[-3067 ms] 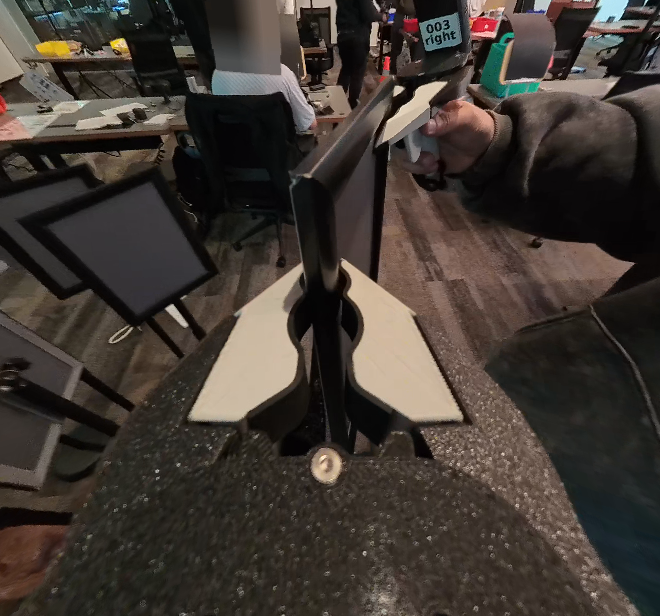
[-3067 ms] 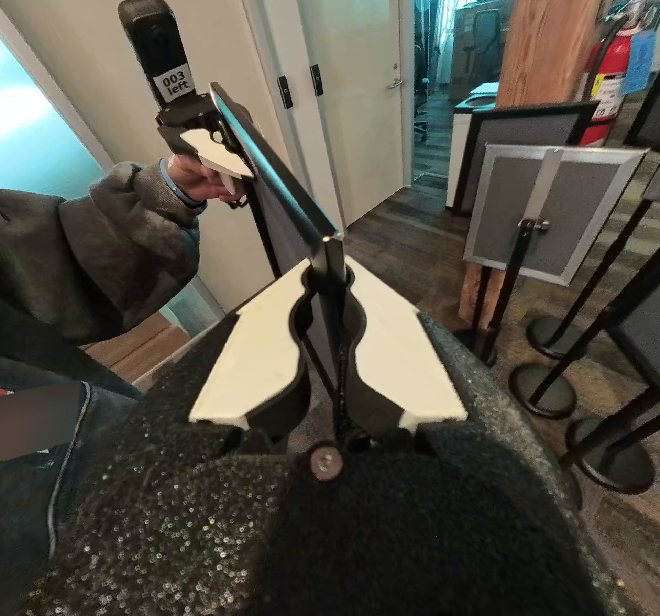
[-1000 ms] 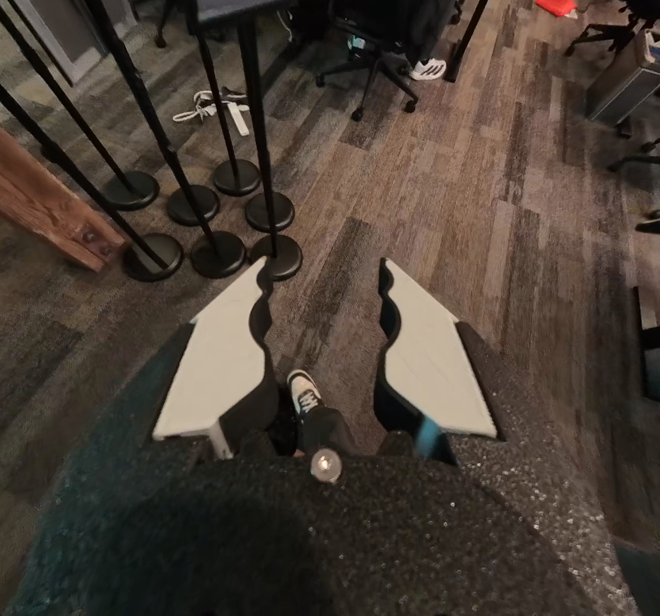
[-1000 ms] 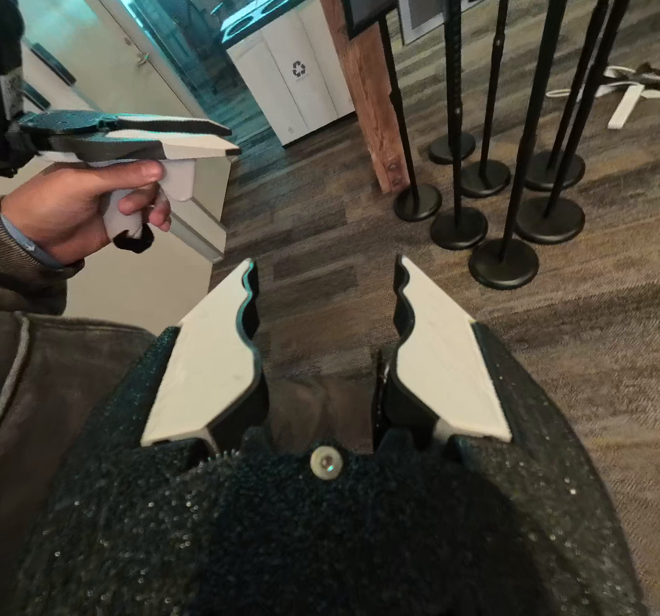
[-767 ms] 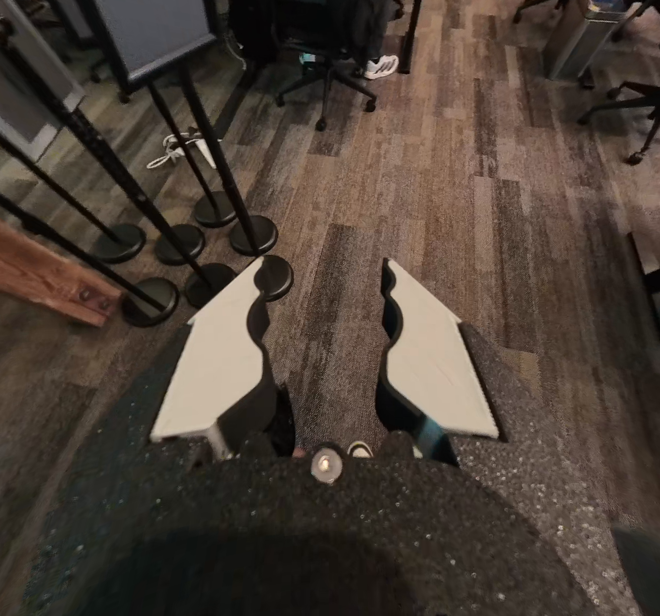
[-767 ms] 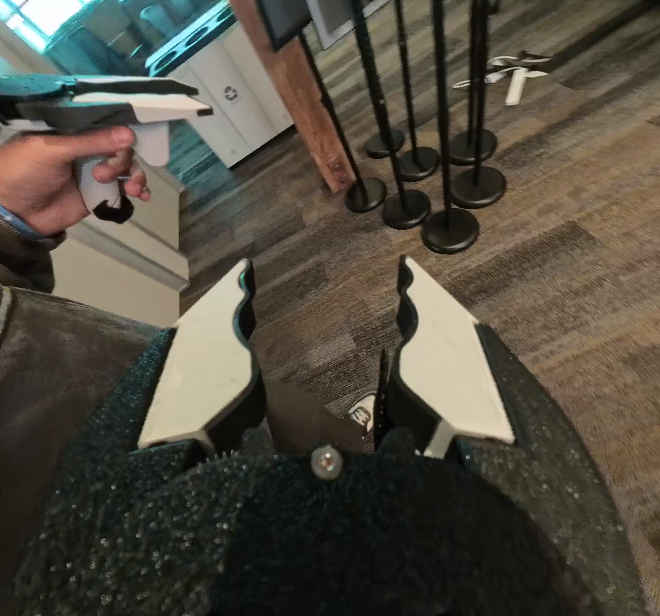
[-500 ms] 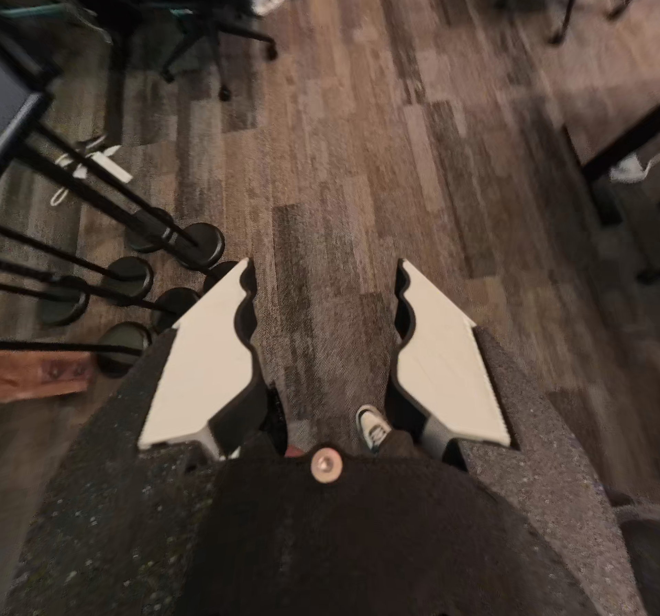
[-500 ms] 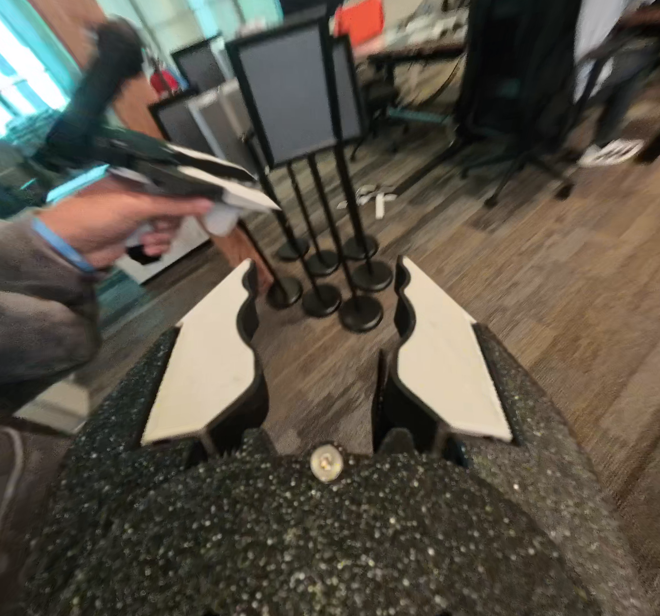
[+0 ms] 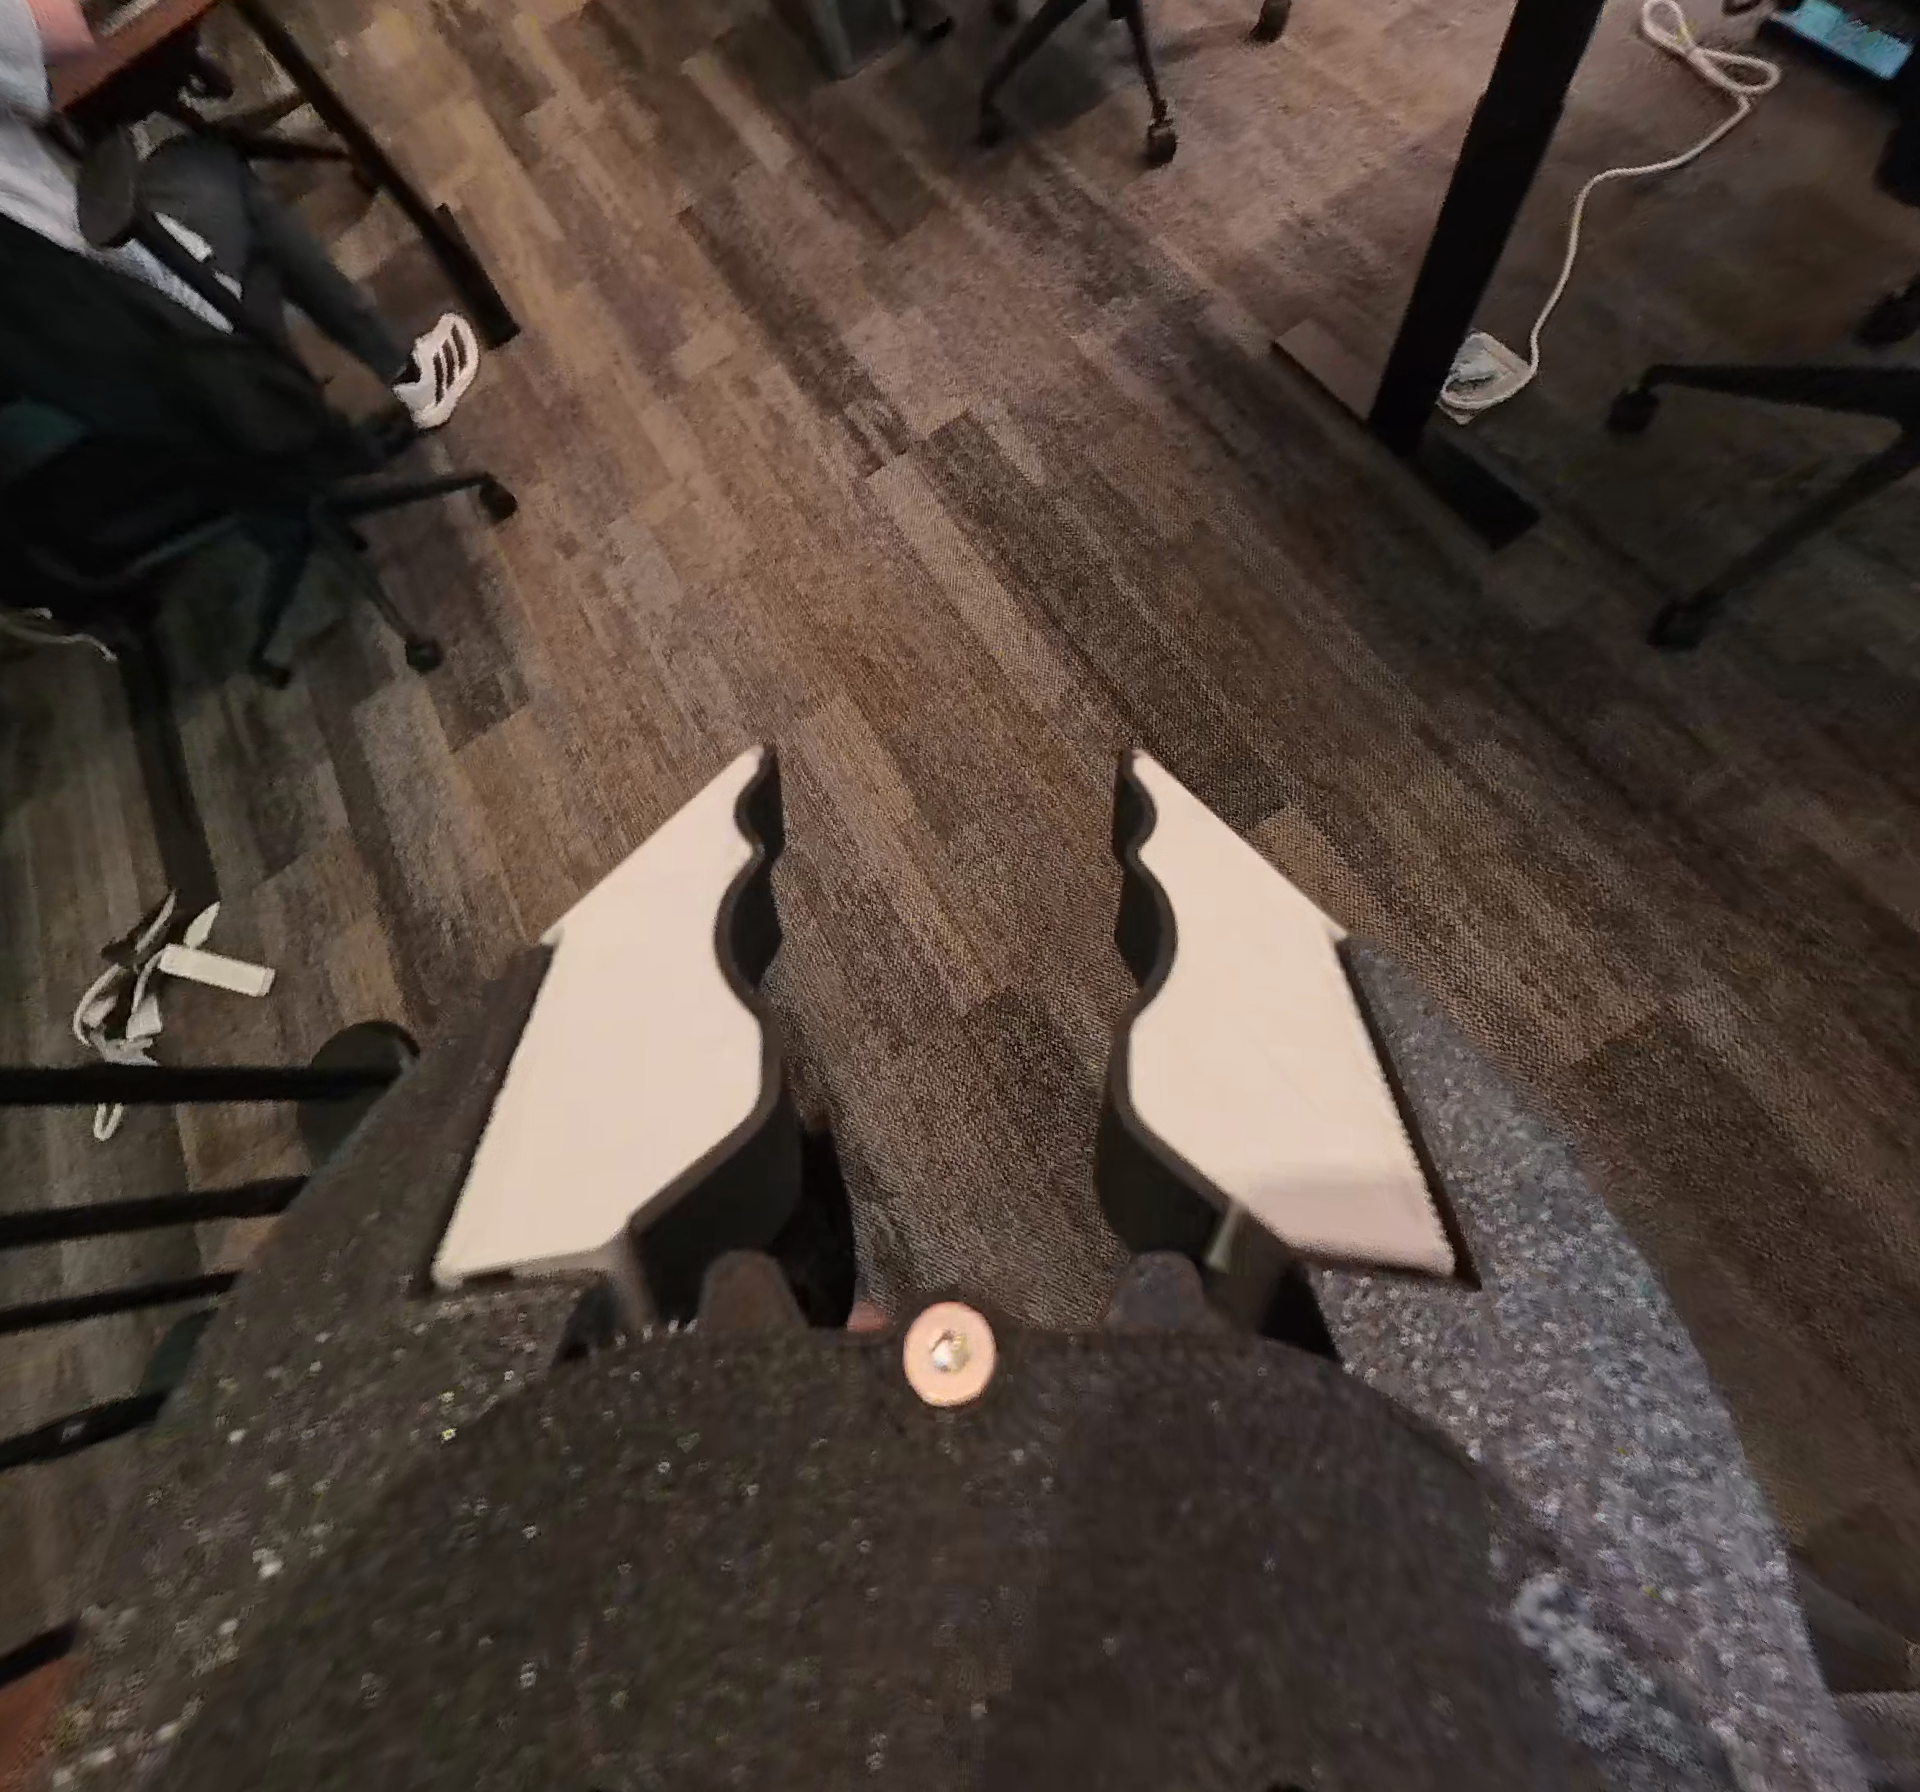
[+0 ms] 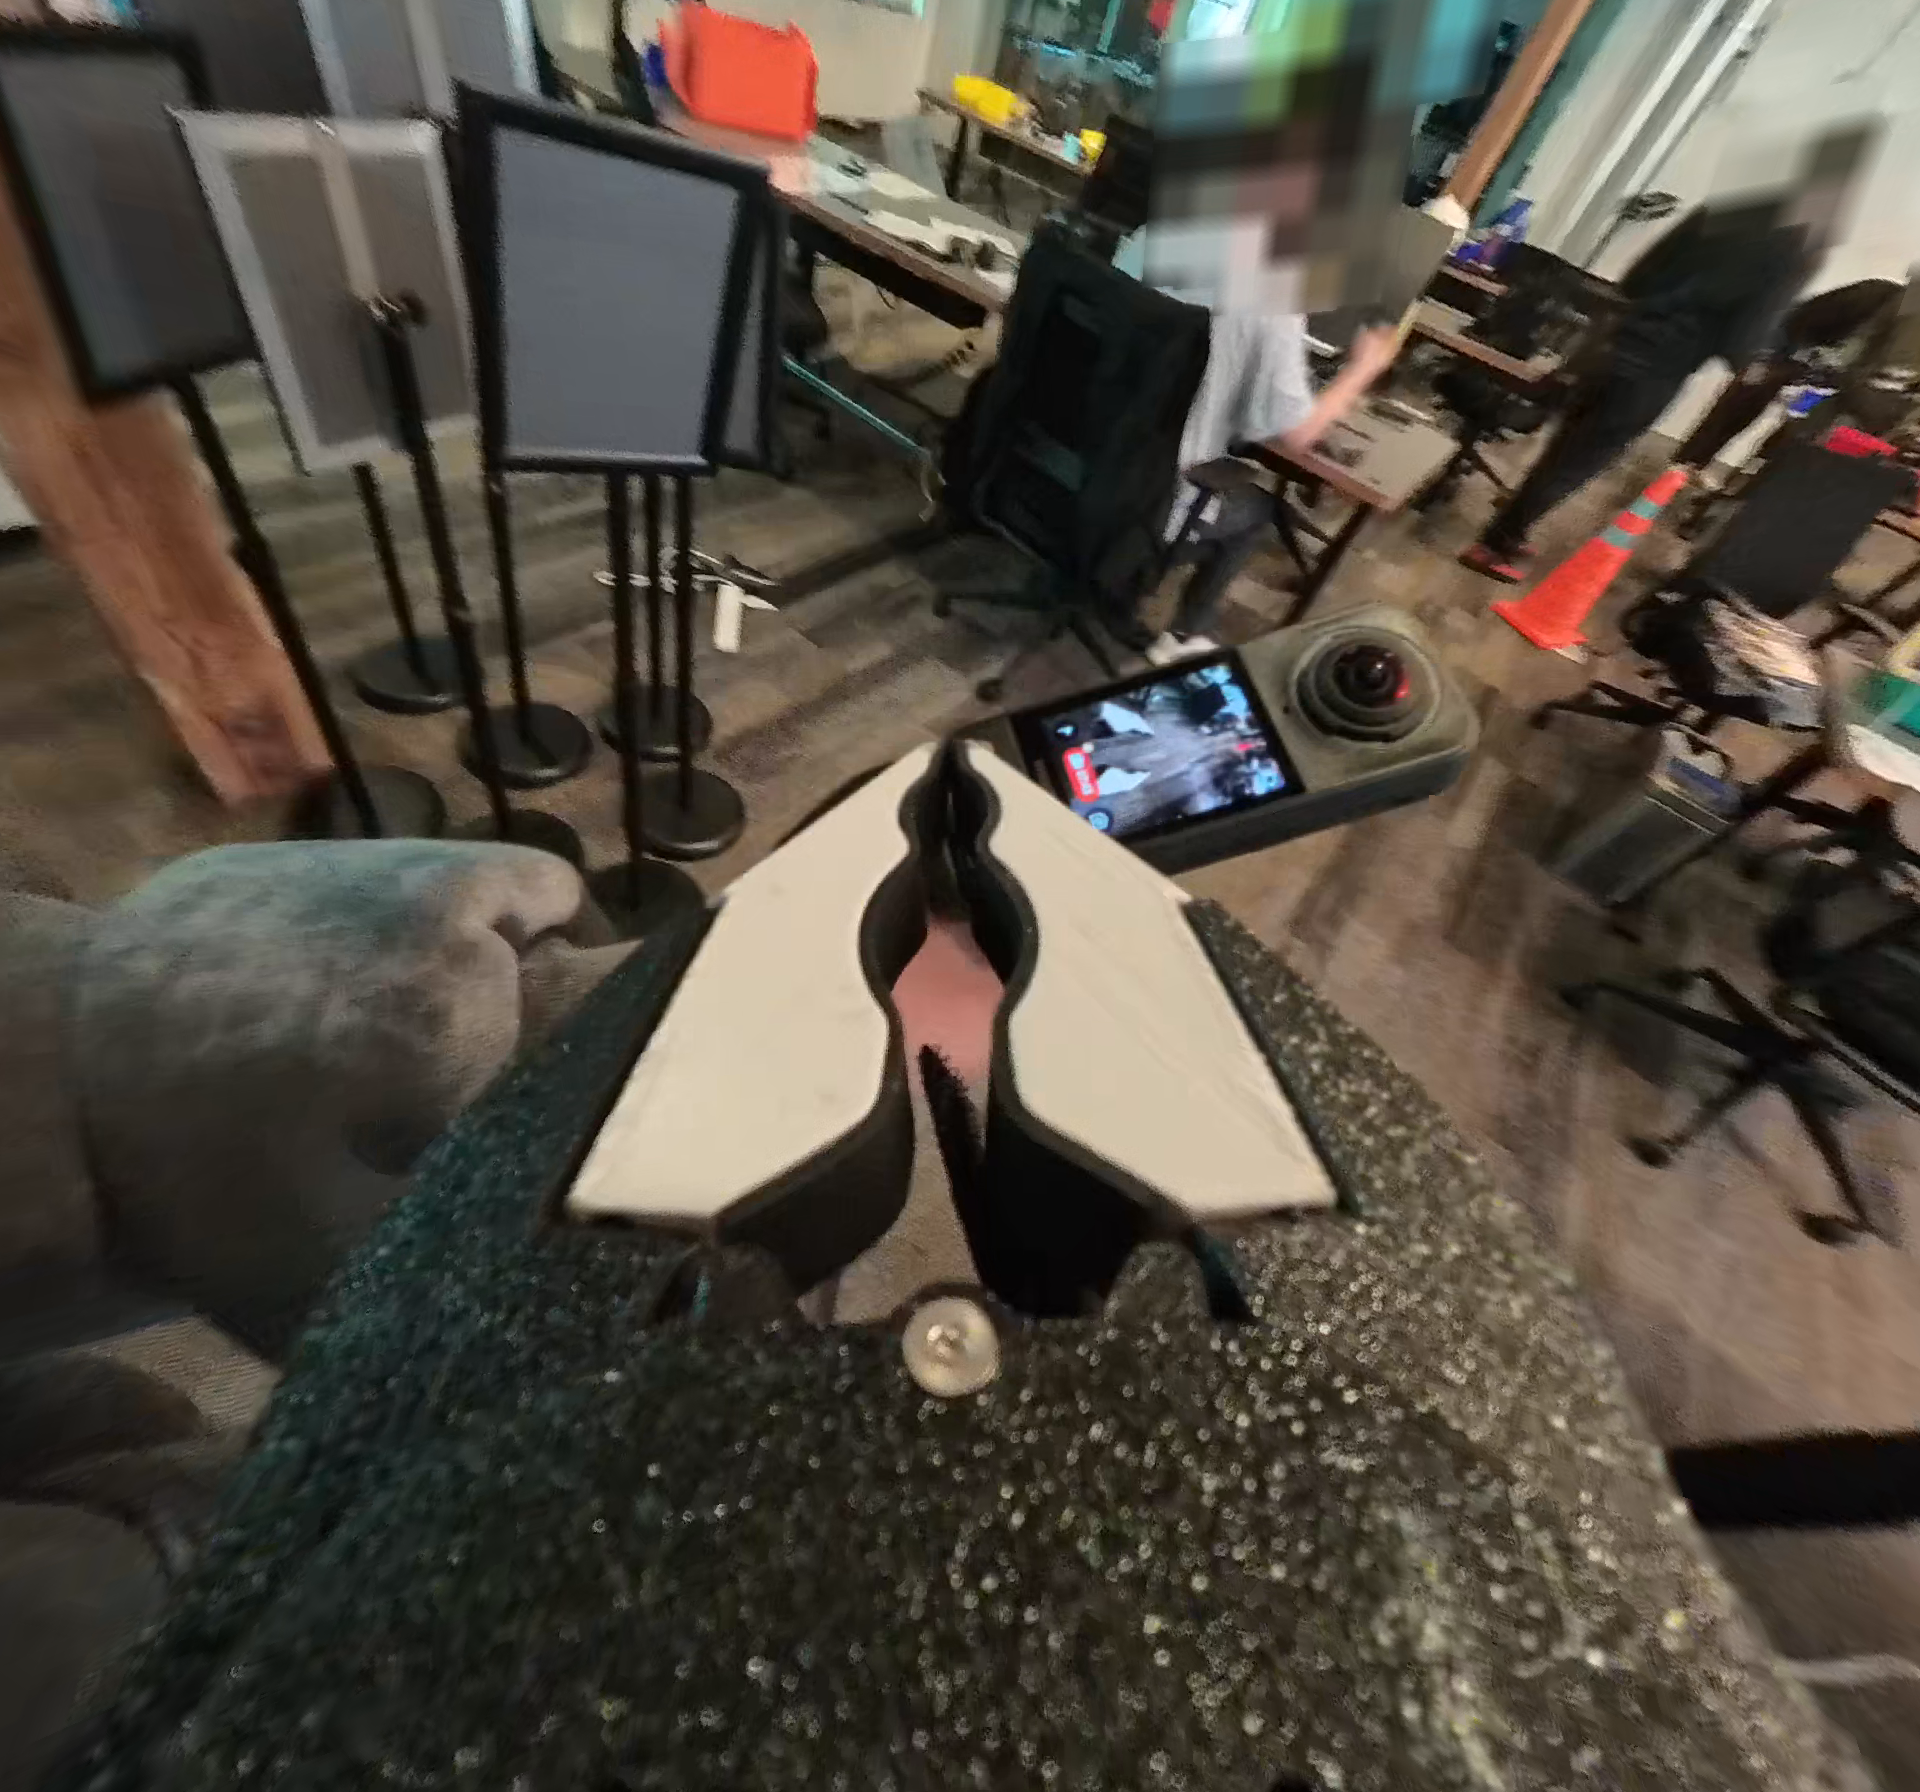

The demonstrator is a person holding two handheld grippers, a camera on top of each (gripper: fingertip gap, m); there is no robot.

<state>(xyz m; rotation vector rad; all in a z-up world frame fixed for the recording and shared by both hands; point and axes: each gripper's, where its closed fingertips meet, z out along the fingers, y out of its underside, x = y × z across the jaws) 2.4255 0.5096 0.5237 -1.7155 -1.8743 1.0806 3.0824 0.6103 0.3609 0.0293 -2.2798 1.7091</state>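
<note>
My left gripper (image 9: 945, 766) is open and empty, pointing down at the brown carpet floor (image 9: 935, 516). My right gripper (image 10: 951, 755) is shut, its white fingers (image 10: 769, 1025) pressed together at the tips with nothing clamped that I can see. Something pink shows through the gap behind them. Just beyond its tips is a black camera (image 10: 1247, 755) with a lit screen and a round lens. A grey sleeve (image 10: 260, 994) lies at the left. A black-framed sign on a stand (image 10: 613, 308) stands at the left with other framed signs (image 10: 322, 288).
Round black stand bases (image 10: 686, 807) cluster by a wooden post (image 10: 135, 537). A seated person on a black office chair (image 10: 1070, 433), desks and an orange cone (image 10: 1579, 579) lie beyond. On the floor are chair wheels (image 9: 1143, 28), a black desk leg (image 9: 1475, 184) and a white cable (image 9: 1600, 173).
Both grippers were shut on the black sign frame, then let go and opened. Since half a second ago the right gripper has shut and turned right; the left view has swung across the floor.
</note>
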